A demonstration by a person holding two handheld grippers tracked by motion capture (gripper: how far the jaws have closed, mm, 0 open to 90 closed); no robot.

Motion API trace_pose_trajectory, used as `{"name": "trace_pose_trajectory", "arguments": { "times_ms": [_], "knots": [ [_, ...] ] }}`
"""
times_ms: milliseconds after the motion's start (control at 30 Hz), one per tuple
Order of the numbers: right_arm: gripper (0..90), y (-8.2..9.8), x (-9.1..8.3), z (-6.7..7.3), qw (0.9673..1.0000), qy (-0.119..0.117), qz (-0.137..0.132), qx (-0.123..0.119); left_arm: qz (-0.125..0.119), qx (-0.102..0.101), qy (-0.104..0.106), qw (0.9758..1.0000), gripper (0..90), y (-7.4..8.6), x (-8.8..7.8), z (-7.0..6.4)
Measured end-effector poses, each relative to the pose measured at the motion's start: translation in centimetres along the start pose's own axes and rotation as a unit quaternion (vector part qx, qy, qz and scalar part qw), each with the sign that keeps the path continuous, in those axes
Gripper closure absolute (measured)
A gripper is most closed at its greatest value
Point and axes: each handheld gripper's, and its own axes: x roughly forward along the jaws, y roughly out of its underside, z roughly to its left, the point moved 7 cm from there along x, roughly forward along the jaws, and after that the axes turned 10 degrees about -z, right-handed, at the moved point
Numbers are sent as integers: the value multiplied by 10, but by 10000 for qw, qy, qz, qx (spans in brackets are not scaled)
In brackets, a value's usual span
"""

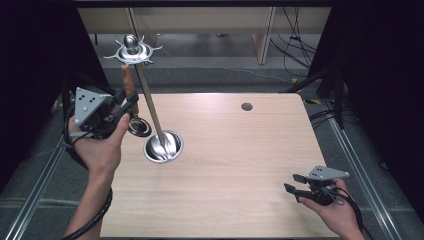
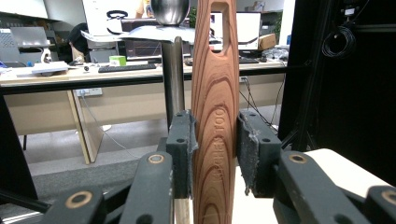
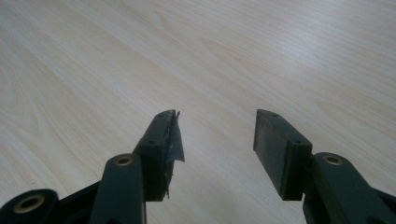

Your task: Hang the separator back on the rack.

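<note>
My left gripper [image 2: 215, 154] pinches the wooden handle [image 2: 215, 116] loosely; it could slip near the stand [image 1: 150, 100]. Right gripper [image 3: 215, 135] spread, idle.

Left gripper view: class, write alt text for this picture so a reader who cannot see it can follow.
The left gripper has its two black jaws closed on the upright wooden handle of a utensil, which has a slot near its top. Just behind stands a metal stand with a round knob, and desks with monitors lie beyond.
</note>
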Motion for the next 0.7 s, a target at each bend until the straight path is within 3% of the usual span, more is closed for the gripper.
{"name": "trace_pose_trajectory", "arguments": {
  "times_ms": [100,167,700],
  "knots": [
    [500,-1,0,-2,10000,-12,-14,-91,-13,4,-6,10000,672,-2,1,1],
    [500,0,0,1,10000,-18,6,39,-14,19,-13,10000,672,-3,1,1],
    [500,0,0,0,10000,1,16,45,24,-15,-85,10000,672,2,-1,7]
  ]
}}
